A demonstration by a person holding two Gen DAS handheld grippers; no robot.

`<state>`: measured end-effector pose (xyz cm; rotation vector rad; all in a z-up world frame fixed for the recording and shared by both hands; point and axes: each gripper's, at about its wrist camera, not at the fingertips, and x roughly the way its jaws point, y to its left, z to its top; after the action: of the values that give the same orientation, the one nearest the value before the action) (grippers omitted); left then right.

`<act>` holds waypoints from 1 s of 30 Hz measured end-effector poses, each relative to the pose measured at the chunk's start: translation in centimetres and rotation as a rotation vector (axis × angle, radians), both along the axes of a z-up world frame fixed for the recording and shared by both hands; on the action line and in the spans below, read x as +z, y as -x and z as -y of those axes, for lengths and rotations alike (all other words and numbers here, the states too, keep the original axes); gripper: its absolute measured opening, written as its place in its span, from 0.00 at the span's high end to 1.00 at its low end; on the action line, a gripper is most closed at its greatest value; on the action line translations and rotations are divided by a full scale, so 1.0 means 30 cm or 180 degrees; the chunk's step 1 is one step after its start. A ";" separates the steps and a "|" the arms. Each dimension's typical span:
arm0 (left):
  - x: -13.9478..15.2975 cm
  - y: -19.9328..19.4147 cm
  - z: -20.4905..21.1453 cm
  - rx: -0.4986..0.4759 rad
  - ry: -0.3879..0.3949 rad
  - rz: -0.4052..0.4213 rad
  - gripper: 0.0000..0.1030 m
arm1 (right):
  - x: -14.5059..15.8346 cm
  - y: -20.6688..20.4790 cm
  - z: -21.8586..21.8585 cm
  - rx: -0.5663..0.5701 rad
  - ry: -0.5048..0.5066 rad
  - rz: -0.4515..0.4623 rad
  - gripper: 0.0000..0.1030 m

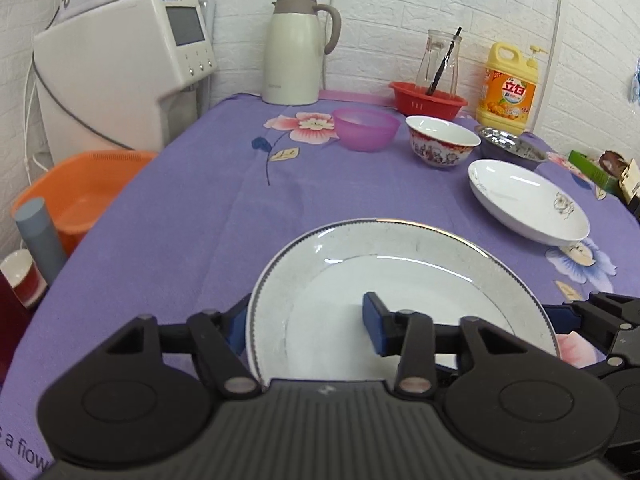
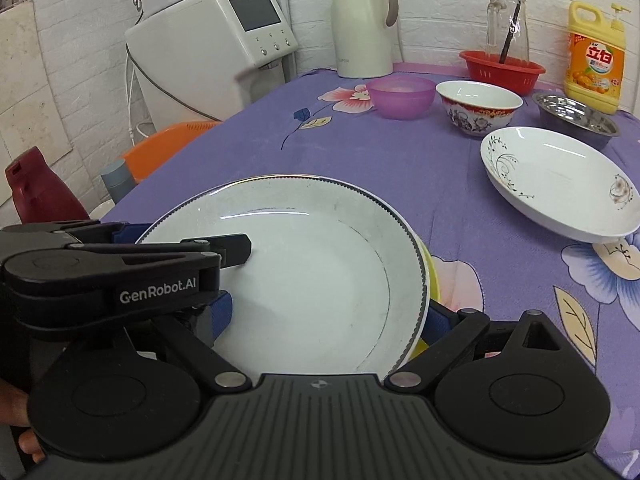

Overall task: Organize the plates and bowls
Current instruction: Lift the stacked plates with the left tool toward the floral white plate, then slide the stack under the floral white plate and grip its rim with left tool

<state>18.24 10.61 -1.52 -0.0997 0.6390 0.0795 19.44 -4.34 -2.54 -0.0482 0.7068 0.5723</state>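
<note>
A white plate with a dark beaded rim point(image 1: 400, 280) point(image 2: 312, 264) is held just above the purple tablecloth, with a yellow dish point(image 2: 434, 280) showing under its right edge. My left gripper point(image 1: 308, 328) straddles the plate's left rim, one blue pad inside the plate and one outside. My right gripper point(image 2: 328, 316) straddles the right rim; it also shows in the left wrist view point(image 1: 600, 320). A white floral plate point(image 1: 528, 204) point(image 2: 560, 184), a patterned bowl point(image 1: 442, 142) point(image 2: 478, 108), a purple bowl point(image 1: 366, 128) point(image 2: 400, 96) and a steel bowl point(image 1: 512, 148) point(image 2: 576, 118) stand farther back.
A thermos jug point(image 1: 298, 48), a red basket point(image 1: 428, 102) holding a glass carafe, and a yellow detergent bottle point(image 1: 508, 84) line the back wall. A water dispenser point(image 1: 120, 68) and an orange basin point(image 1: 76, 196) stand left of the table. A box point(image 1: 592, 168) sits at the right edge.
</note>
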 end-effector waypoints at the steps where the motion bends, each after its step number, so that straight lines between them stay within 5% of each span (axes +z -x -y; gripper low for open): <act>1: -0.012 -0.006 -0.007 0.0003 0.0059 -0.0044 0.43 | -0.007 -0.001 0.001 0.0025 -0.0005 -0.0014 0.00; 4: -0.029 -0.005 -0.032 -0.0014 0.0230 -0.0031 0.40 | -0.013 0.016 -0.001 0.0014 0.0067 0.0125 0.00; 15: 0.110 -0.023 -0.055 0.0011 0.0268 0.0320 0.30 | 0.092 0.018 0.198 -0.0453 -0.0275 0.0495 0.00; 30: 0.194 -0.299 0.188 -0.0503 0.0219 0.0146 0.30 | 0.112 -0.324 0.505 -0.1145 -0.0200 0.0341 0.00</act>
<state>27.21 4.97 4.31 -0.1168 0.6020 -0.0972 29.15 -19.48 0.82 0.1046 0.5754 0.2446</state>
